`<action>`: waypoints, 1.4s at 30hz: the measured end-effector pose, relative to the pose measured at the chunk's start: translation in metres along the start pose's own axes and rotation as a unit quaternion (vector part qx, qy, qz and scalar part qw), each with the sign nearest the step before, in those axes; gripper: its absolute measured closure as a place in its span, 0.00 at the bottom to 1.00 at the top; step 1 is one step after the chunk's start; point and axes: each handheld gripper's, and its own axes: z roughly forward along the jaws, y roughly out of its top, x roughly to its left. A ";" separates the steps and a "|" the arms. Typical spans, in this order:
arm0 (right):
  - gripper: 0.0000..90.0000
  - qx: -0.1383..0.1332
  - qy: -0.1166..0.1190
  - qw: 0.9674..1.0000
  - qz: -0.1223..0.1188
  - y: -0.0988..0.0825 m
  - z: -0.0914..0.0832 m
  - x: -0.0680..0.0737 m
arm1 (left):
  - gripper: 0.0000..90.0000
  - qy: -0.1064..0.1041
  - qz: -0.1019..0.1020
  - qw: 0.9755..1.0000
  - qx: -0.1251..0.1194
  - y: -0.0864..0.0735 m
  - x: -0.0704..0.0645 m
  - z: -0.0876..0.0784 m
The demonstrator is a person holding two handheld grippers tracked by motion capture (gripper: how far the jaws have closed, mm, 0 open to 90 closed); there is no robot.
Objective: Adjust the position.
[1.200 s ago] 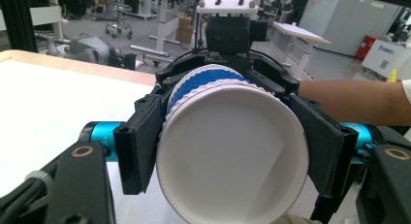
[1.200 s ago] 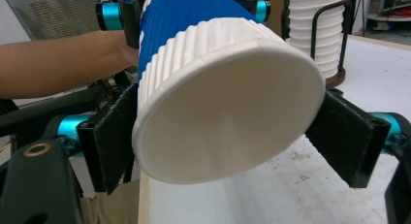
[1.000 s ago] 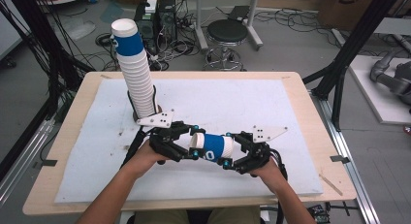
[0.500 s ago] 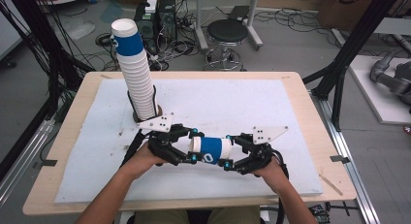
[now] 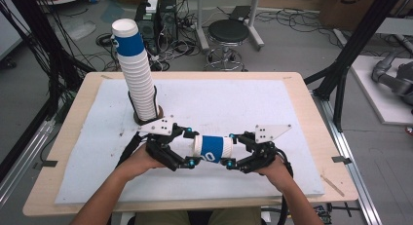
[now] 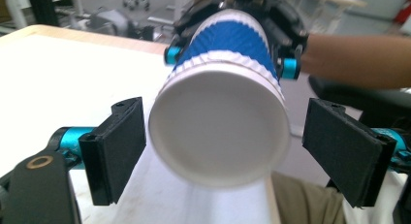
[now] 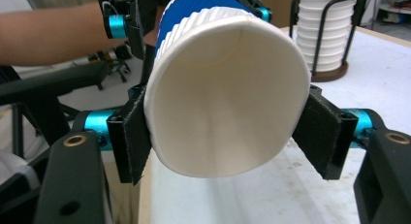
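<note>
A white paper cup [image 5: 213, 148] with a blue sleeve lies level above the mat, between my two grippers. My right gripper [image 5: 230, 149] is shut on it: in the right gripper view its pads [image 7: 131, 136] squeeze the cup [image 7: 228, 98] near its open mouth, having just closed onto it. My left gripper [image 5: 190, 148] has just been opening. Its pads [image 6: 118, 146] stand apart on both sides of the cup's other end [image 6: 220, 122] without touching it.
A tall stack of matching cups [image 5: 136, 74] stands in a black wire holder [image 5: 146, 115] at the back left of the white mat [image 5: 234, 103], close behind my left hand. The stack [image 7: 324, 30] is also in the right gripper view. The wooden table edge [image 5: 311, 118] runs along the right.
The right gripper's jaws closed onto the cup. The left gripper, shut on the cup before, let go and opened. Both hands stayed in place.
</note>
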 end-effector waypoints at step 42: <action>0.31 0.318 -0.032 0.939 -0.130 0.078 0.044 0.013 | 0.26 0.008 0.064 0.964 0.259 0.031 0.001 0.040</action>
